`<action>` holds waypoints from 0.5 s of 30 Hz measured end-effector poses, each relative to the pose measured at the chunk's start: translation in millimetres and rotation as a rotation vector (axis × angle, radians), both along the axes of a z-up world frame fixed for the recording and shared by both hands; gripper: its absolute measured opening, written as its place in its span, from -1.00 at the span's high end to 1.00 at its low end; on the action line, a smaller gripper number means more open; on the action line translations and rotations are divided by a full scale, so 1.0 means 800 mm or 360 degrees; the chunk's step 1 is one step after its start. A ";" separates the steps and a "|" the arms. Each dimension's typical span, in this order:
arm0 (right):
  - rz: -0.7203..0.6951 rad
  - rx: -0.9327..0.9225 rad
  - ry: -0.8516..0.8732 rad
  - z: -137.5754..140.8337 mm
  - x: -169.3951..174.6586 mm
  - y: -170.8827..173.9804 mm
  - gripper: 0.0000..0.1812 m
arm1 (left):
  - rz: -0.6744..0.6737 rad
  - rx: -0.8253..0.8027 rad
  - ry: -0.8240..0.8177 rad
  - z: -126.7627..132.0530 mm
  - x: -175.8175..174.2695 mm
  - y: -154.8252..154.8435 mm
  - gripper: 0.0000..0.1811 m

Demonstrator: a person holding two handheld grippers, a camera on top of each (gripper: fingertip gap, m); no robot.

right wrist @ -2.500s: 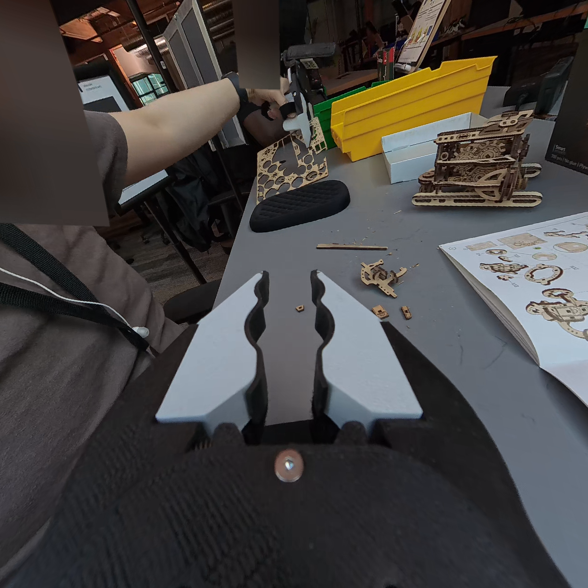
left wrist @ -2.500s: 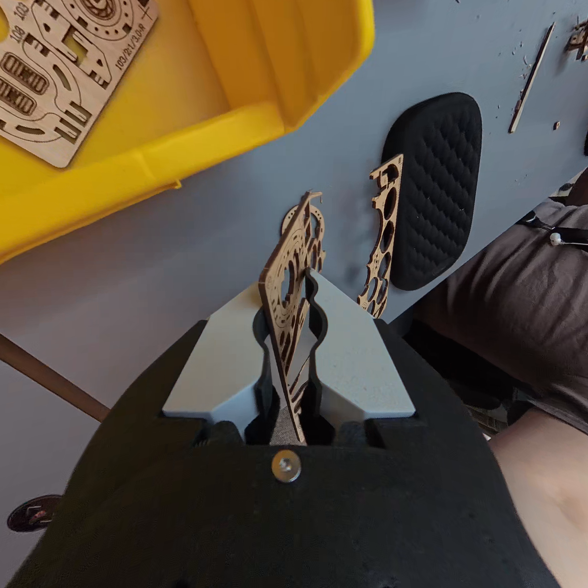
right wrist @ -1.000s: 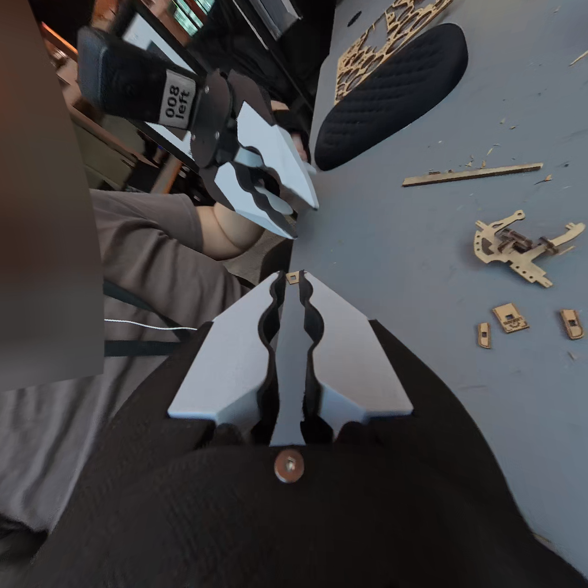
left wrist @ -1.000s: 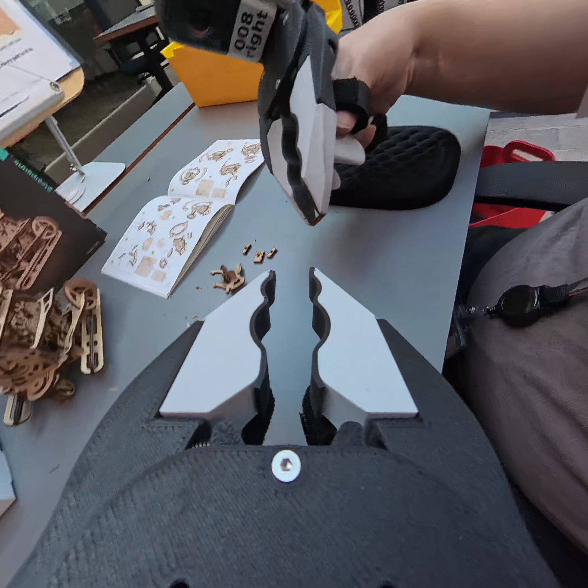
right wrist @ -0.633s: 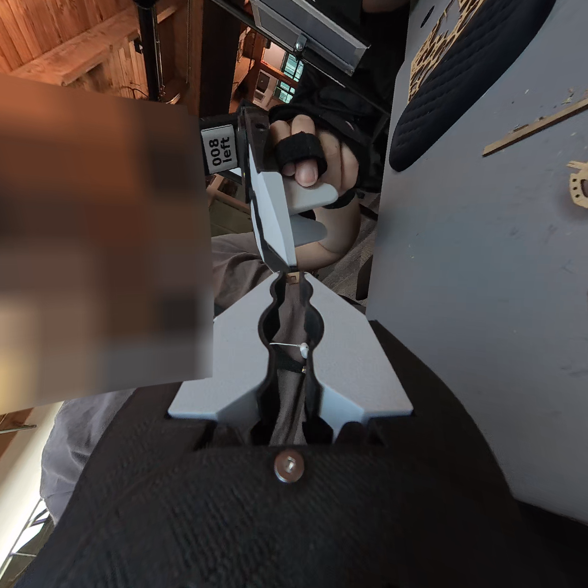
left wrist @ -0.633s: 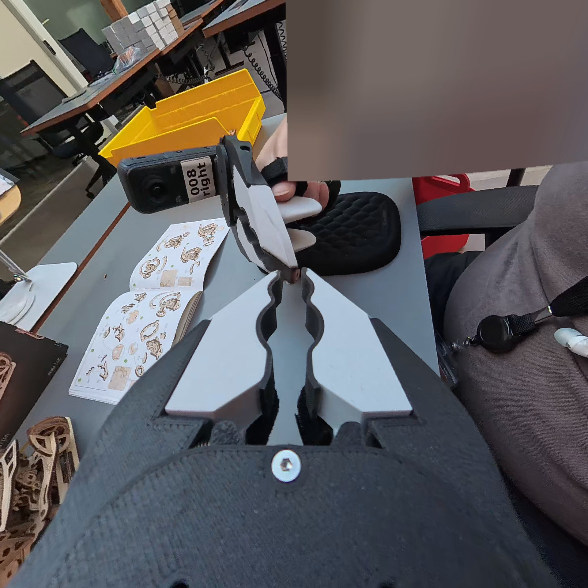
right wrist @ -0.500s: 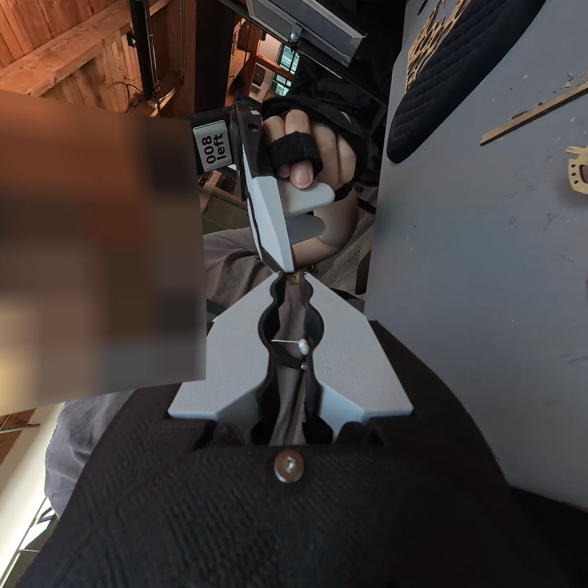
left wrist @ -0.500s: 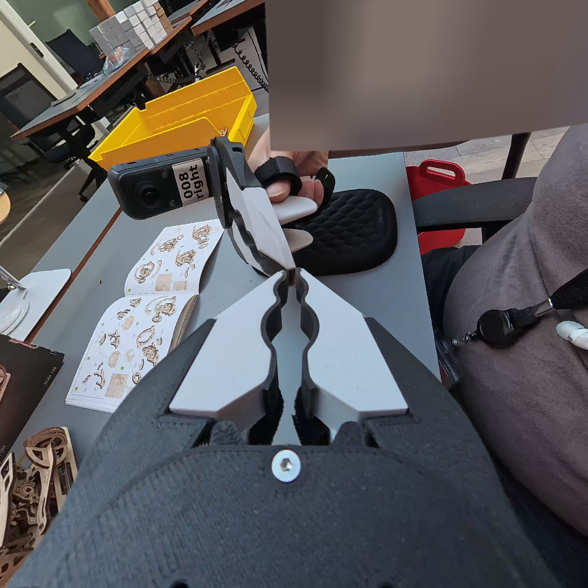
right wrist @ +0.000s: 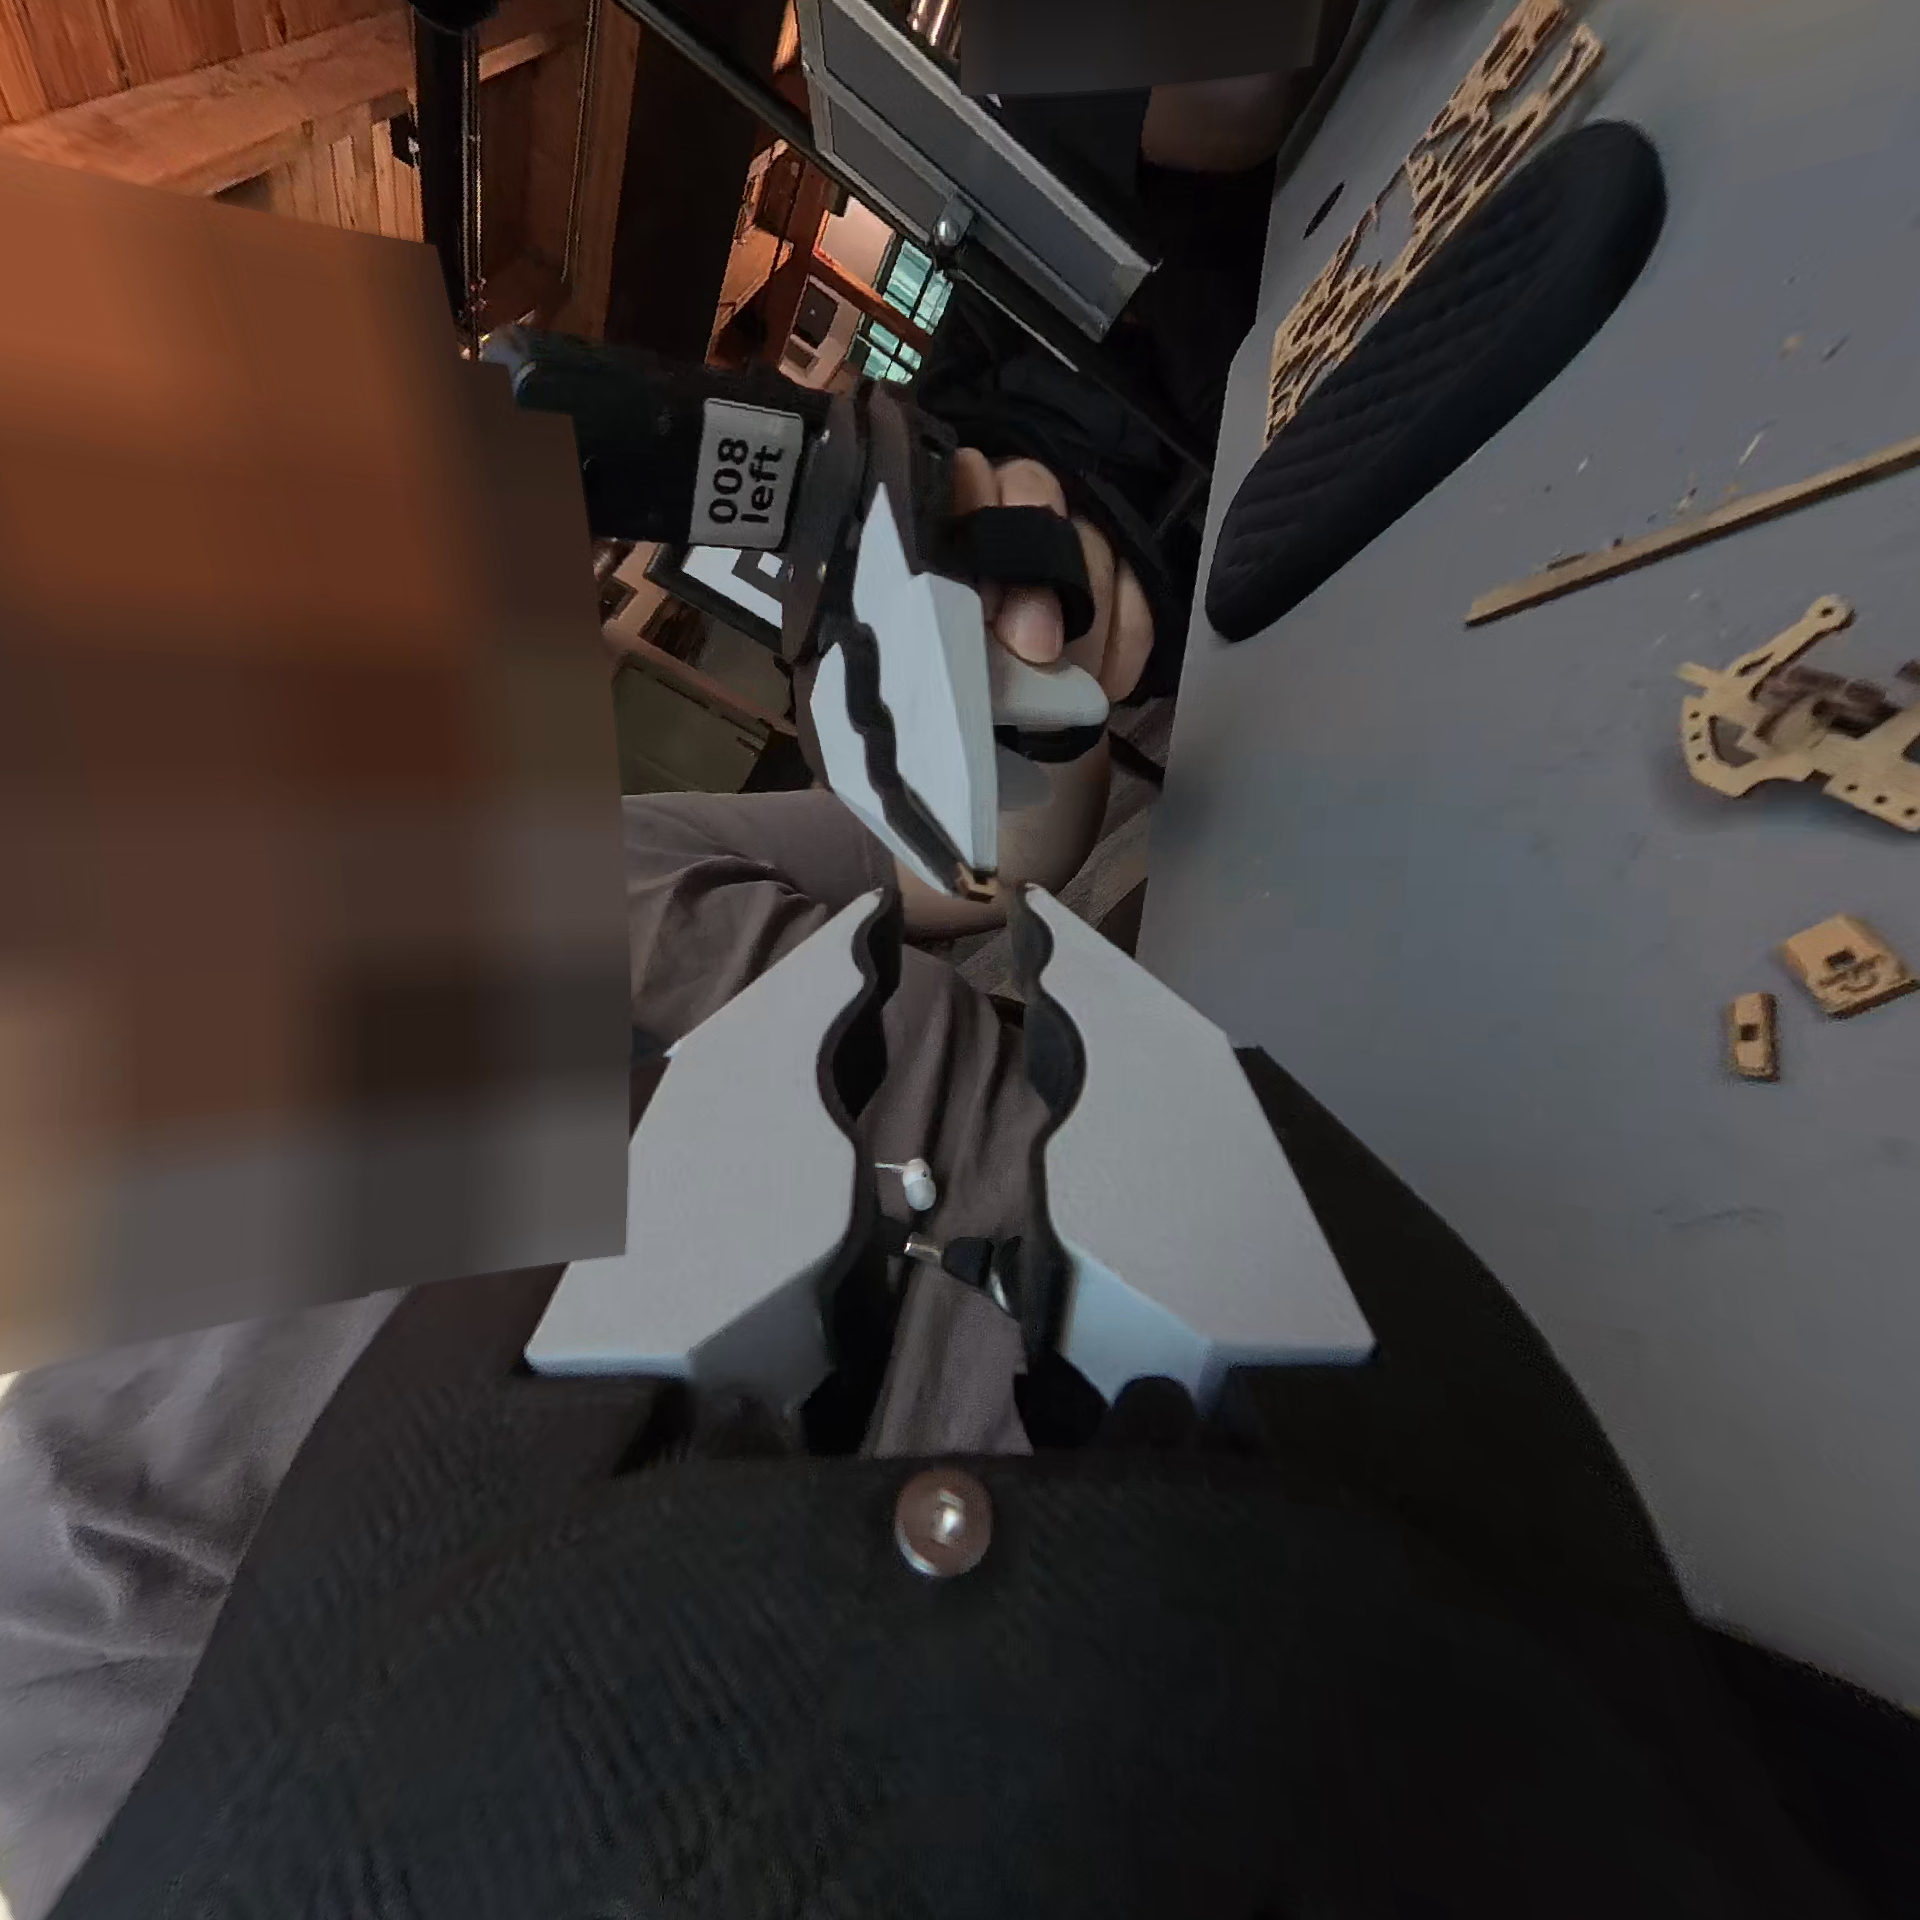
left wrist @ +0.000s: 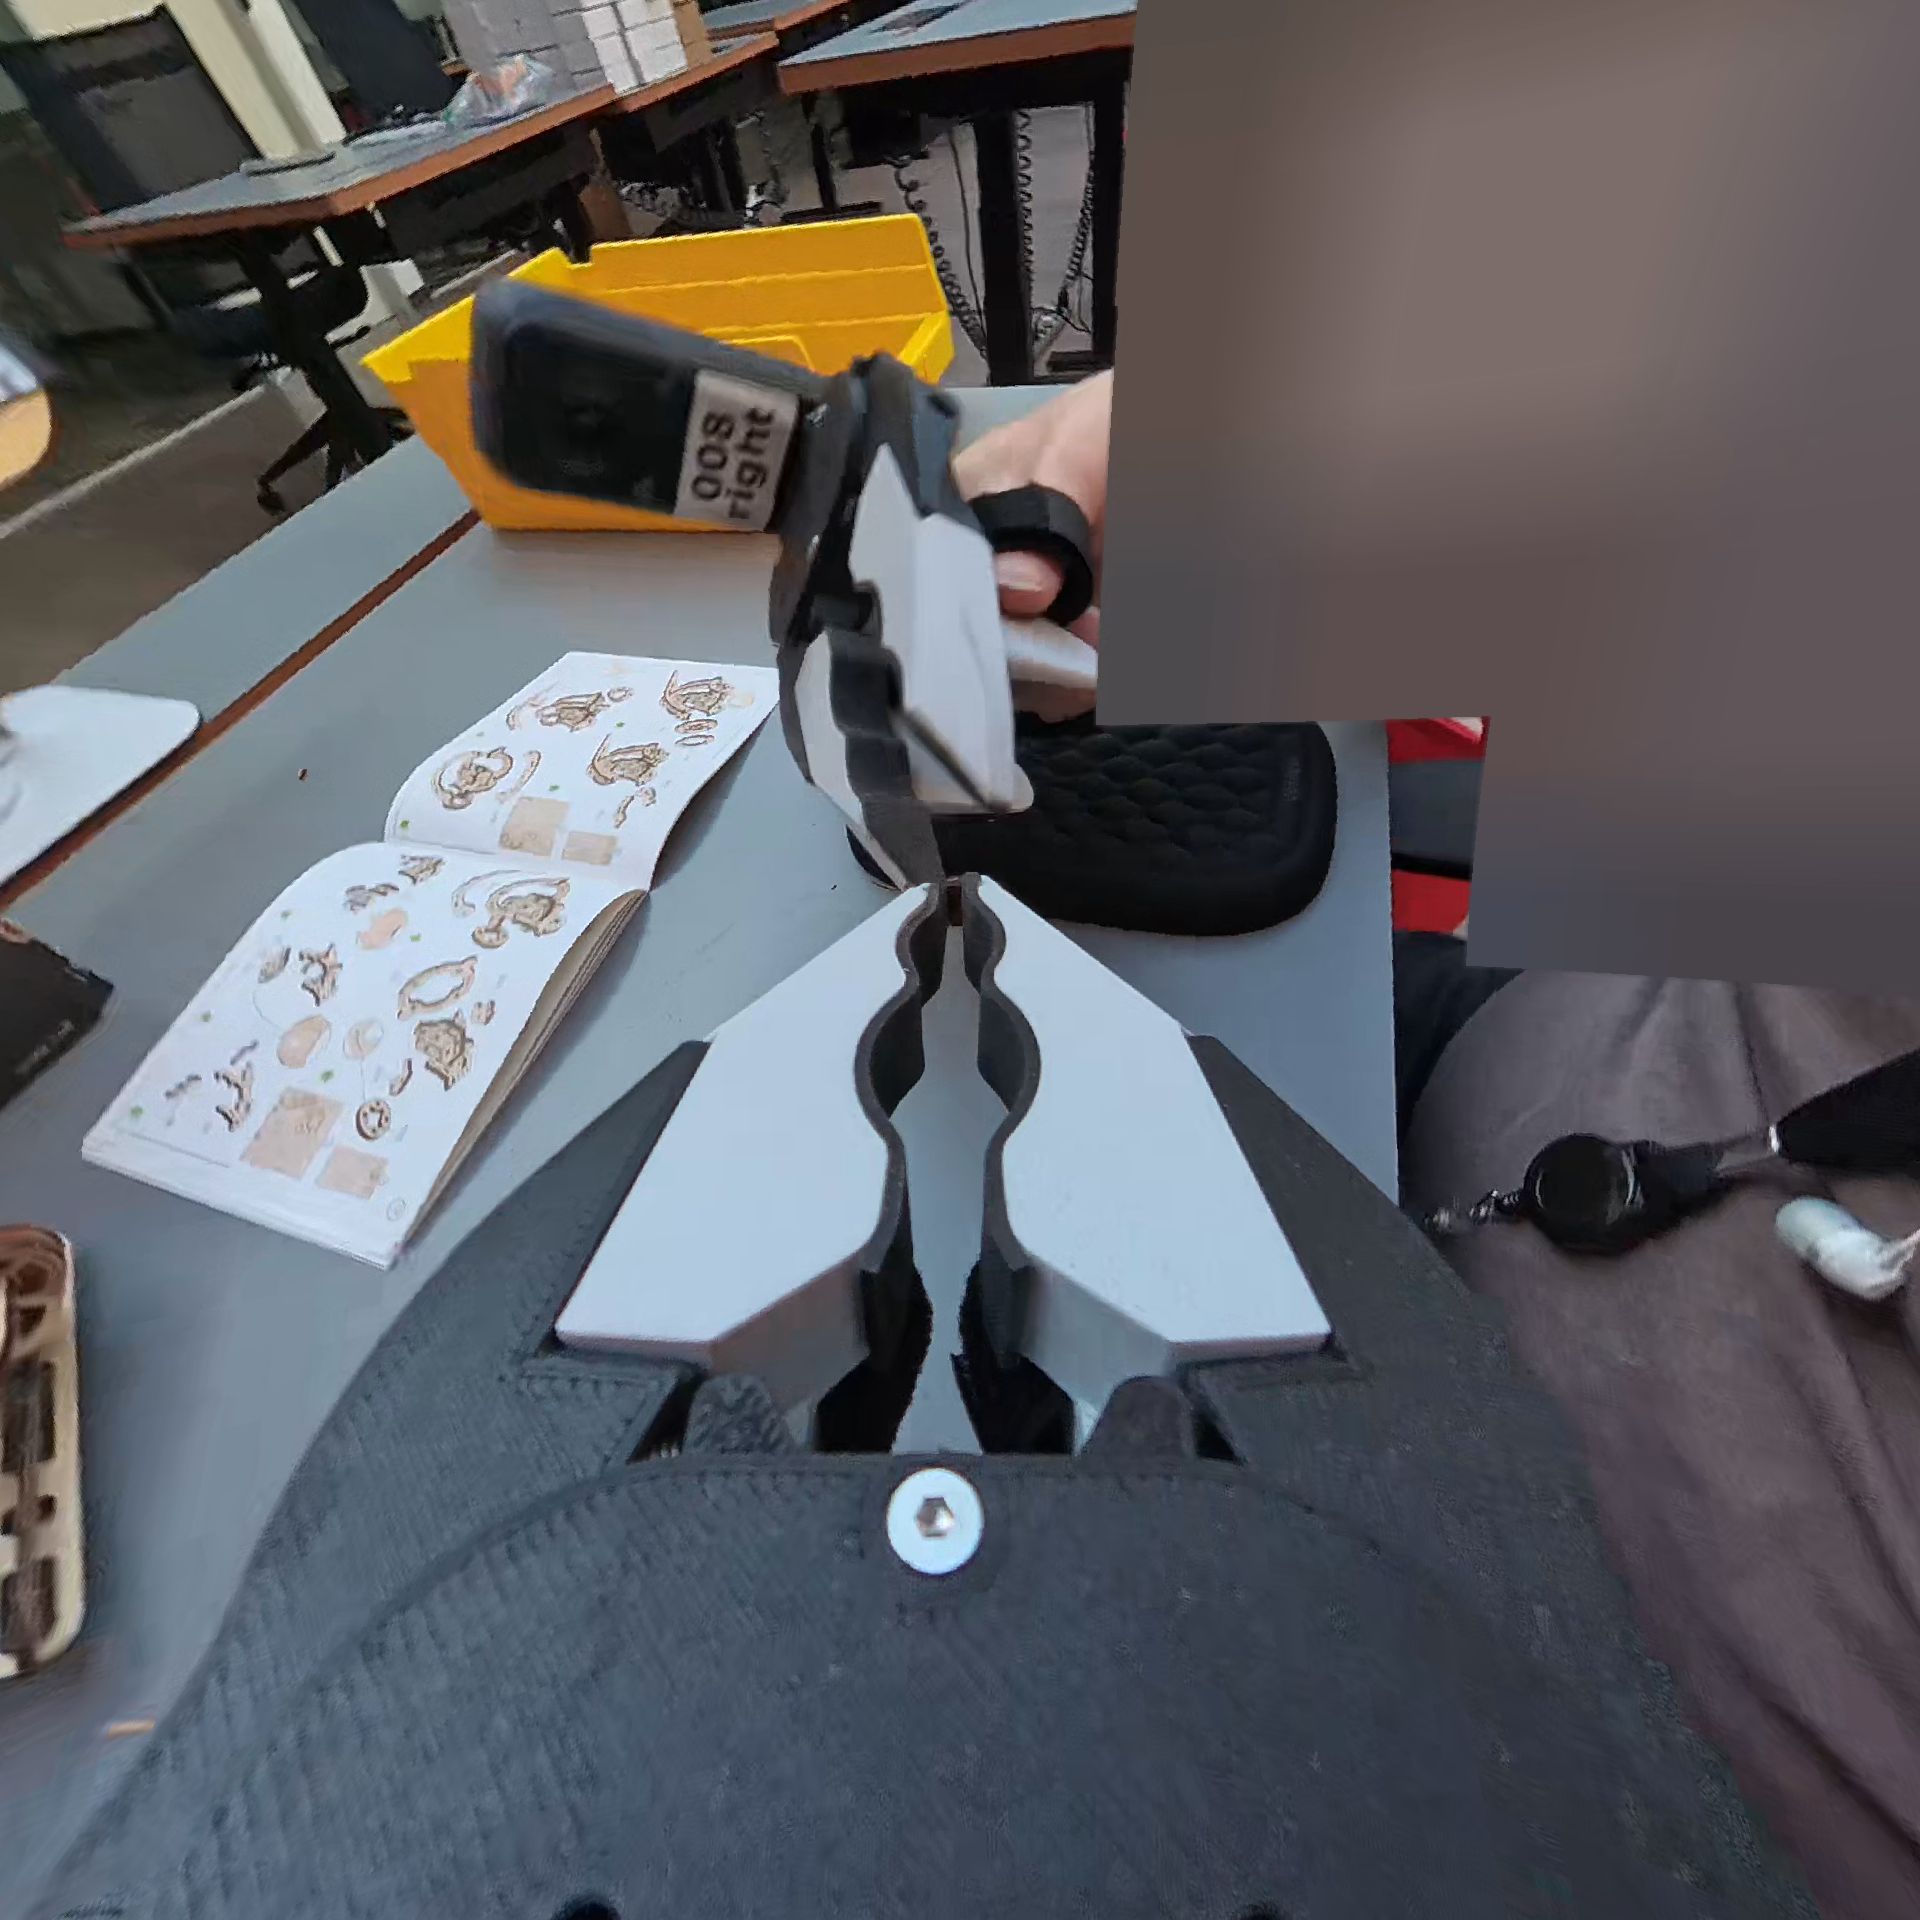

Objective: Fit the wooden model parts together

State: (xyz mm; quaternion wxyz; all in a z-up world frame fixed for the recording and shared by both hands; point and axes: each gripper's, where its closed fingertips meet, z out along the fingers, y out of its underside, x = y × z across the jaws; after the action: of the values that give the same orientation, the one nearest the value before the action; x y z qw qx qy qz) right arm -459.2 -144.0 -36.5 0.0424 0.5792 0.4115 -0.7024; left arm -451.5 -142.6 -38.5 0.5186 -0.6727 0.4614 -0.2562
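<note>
The left claw [left wrist: 948, 898] is shut tight on a tiny wooden piece [right wrist: 977, 884]. It pinches the piece right at its very tips. The right claw [right wrist: 957, 904] is open now, with its two fingers apart on either side of the piece.

Half a second ago it was the other way round. The right claw was holding the tiny piece, and the left claw was just closing in on it. So the piece has been passed from one claw to the other, up in the air, just off the near edge of the table [right wrist: 1455, 935].

I think this swap lets the right claw go and fetch the next part. The tiny piece is so small that it could slip or twist if the left claw lets up.

On the table there are two more small pieces [right wrist: 1844, 961] and a bigger half-built part [right wrist: 1797, 727]. Further off lie a long wooden strip [right wrist: 1704, 540], a black pad [left wrist: 1143, 821] and a cut-out wooden sheet [right wrist: 1423, 177]. An open booklet [left wrist: 416, 935] and a yellow bin [left wrist: 727, 281] are on the other side. Nothing is joined to the tiny piece yet.
</note>
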 end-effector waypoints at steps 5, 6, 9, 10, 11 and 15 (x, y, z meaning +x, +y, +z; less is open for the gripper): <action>-0.0433 0.1351 0.0367 0.019 0.000 0.023 0.74 | 0.0130 -0.0633 -0.0557 0.004 -0.013 0.013 1.00; -0.0523 0.1715 0.0430 0.023 -0.001 0.021 0.74 | 0.0140 -0.0726 -0.0667 0.005 -0.015 0.015 1.00; -0.0548 0.2414 0.0455 0.017 -0.009 0.003 0.77 | 0.0149 -0.0889 -0.0931 0.010 -0.016 0.018 1.00; -0.0555 0.2531 0.0398 0.011 -0.012 0.004 0.77 | 0.0164 -0.0921 -0.0962 0.008 -0.016 0.019 1.00; -0.0553 0.2623 0.0357 0.006 -0.014 0.006 0.79 | 0.0175 -0.0935 -0.0978 0.005 -0.015 0.019 1.00; -0.0482 0.2750 0.0283 -0.007 -0.015 0.009 0.86 | 0.0193 -0.0982 -0.0955 -0.006 -0.012 0.018 1.00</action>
State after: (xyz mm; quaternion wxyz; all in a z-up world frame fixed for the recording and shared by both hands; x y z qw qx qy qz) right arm -471.4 -136.7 -42.5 -0.5362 0.4003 0.7194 -0.1863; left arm -461.0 -128.3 -43.2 0.4186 -0.7178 0.1517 -0.5353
